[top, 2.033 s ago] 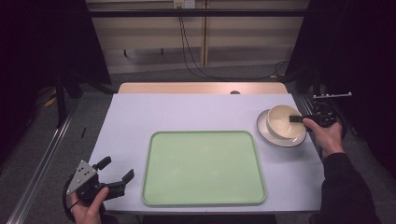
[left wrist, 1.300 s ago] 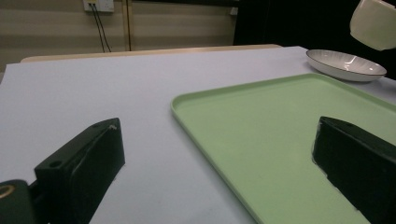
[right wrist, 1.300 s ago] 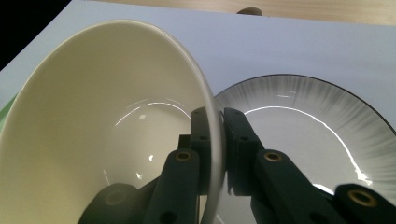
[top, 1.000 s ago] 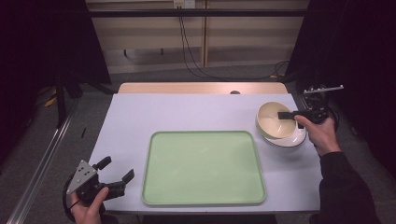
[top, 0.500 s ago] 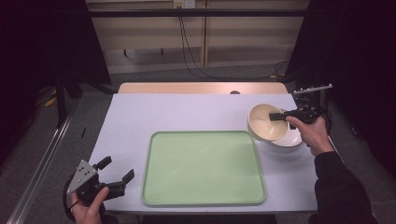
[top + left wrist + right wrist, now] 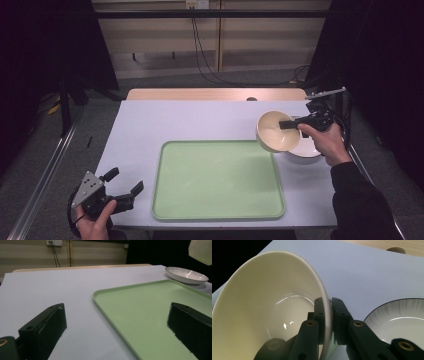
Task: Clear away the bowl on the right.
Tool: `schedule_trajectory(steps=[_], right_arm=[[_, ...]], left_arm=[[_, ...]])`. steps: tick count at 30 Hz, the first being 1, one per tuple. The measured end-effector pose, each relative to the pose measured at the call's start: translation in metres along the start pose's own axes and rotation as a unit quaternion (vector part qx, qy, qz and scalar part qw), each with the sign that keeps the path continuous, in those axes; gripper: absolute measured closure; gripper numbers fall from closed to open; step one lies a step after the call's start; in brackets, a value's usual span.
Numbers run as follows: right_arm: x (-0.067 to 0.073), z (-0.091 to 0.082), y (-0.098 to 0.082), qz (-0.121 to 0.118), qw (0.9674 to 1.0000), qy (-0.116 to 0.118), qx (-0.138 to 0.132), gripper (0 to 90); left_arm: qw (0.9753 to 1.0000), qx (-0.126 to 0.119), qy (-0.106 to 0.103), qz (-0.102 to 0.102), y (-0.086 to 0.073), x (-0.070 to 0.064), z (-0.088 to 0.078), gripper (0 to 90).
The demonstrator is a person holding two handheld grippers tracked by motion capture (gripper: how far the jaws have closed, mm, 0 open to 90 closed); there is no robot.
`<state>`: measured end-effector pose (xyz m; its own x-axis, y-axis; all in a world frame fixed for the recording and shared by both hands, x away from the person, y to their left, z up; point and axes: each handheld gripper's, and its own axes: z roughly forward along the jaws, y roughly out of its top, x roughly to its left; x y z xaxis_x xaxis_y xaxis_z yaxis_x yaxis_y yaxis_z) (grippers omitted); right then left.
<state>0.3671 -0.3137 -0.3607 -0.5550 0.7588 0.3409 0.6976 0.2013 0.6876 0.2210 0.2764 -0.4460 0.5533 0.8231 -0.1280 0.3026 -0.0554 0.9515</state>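
The right tongs (image 6: 290, 124) pinch the rim of a cream bowl (image 6: 274, 131), held tilted above the bench (image 6: 200, 120), mouth facing left, beside the plate (image 6: 307, 150). The left tongs (image 6: 122, 187) gape wide, holding nothing, near the green tray (image 6: 217, 180).

Black grippers (image 6: 109, 189), blocky jaws (brass-ringed screw holes); grey triangular plate; dark sleeve (image 6: 361, 200).

Cream bowl (image 6: 273, 131) tilted, lifted beside white plate (image 6: 306, 149); green tray (image 6: 218, 179) flat at desk centre.

Glossy bowl (image 6: 269, 312) — matt tray (image 6: 215, 180)
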Motion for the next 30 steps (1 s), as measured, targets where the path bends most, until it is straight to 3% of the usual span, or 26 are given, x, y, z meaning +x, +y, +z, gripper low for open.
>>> schedule_trajectory(steps=[10,17,23,30], right_arm=[[0.005,0.023,0.009,-0.001,0.9997,-0.004,0.026,83.6],[0.004,0.037,0.01,-0.003,0.999,-0.004,0.044,83.5],[0.002,0.049,0.011,0.002,0.9986,-0.003,0.053,83.5],[0.004,0.066,0.007,0.005,0.9959,-0.028,0.086,83.5]], left_arm=[[1.0,0.0,-0.005,0.0,0.0,0.001,0.001,2.3],[0.9999,0.006,-0.004,0.012,0.0,0.0,0.0,2.3],[0.9999,0.005,-0.008,0.008,0.0,0.001,0.0,2.3],[0.9999,0.005,-0.005,0.009,0.0,0.0,0.0,2.3]])
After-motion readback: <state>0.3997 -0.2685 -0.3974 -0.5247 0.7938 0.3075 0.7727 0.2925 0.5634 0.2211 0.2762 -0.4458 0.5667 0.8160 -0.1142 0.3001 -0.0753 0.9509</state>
